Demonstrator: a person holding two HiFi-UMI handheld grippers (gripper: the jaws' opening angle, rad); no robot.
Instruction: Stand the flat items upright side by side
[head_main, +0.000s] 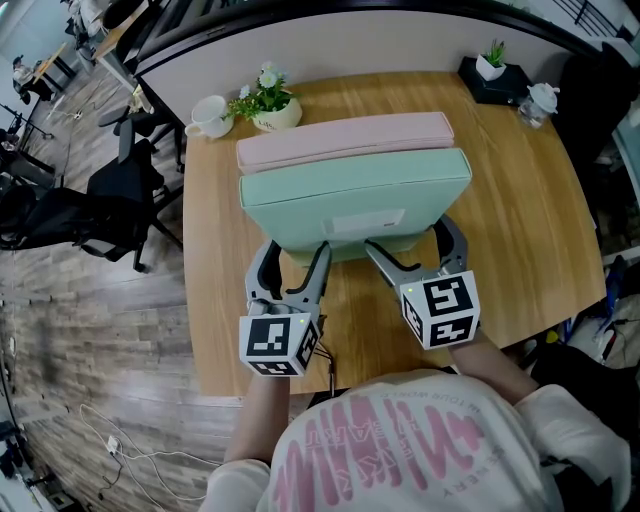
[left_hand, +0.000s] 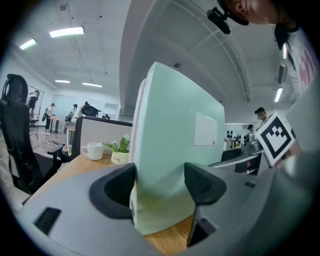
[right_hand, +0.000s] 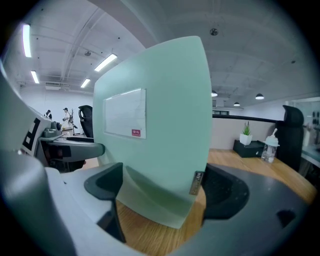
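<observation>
A mint-green flat padded item (head_main: 355, 200) with a white label stands on its long edge on the wooden table (head_main: 530, 220). A pink flat item (head_main: 345, 140) stands upright right behind it, side by side. My left gripper (head_main: 293, 262) is shut on the green item's (left_hand: 175, 135) near left lower edge, with a pad on each face. The right gripper (head_main: 420, 250) is shut on its near right lower edge, and its pads dent the green item (right_hand: 160, 125). The left gripper (left_hand: 159, 182) and the right gripper (right_hand: 162, 192) both point across the table at it.
A white mug (head_main: 208, 115) and a potted flower (head_main: 270, 105) stand at the table's far left. A black box with a small plant (head_main: 495, 75) and a bottle (head_main: 535, 100) sit at the far right. A black office chair (head_main: 110, 200) stands left of the table.
</observation>
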